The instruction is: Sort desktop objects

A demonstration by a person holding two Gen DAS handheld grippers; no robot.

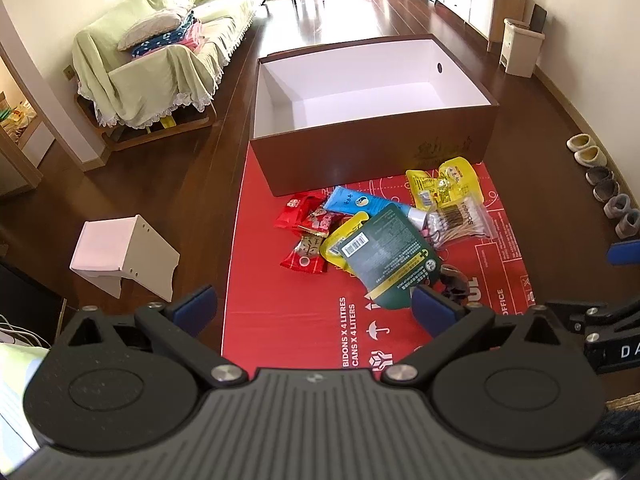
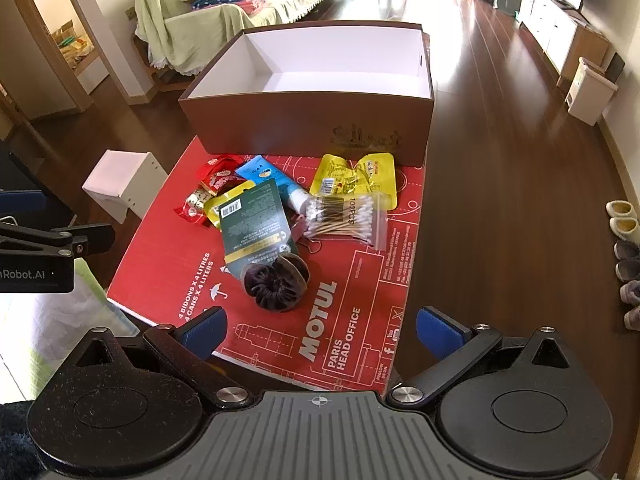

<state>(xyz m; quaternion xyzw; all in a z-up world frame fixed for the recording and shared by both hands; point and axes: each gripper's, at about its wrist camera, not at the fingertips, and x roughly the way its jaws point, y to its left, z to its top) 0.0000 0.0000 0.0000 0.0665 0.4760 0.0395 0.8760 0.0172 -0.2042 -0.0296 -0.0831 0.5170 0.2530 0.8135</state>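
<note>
Both my claws spread, nothing held: left claw (image 1: 314,308), right claw (image 2: 322,330). Brown open cardboard box (image 2: 312,120) far, inside white and bare. Mixed packets heaped on red printed surface (image 2: 360,280); dark velvet scrunchie (image 2: 276,282) nearest. Pick outer, unburied pieces singly; lift clear over box wall.

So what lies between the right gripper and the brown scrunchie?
Only bare red cardboard printed MOTUL separates the right gripper from the brown scrunchie, clearest in the right wrist view.
</note>
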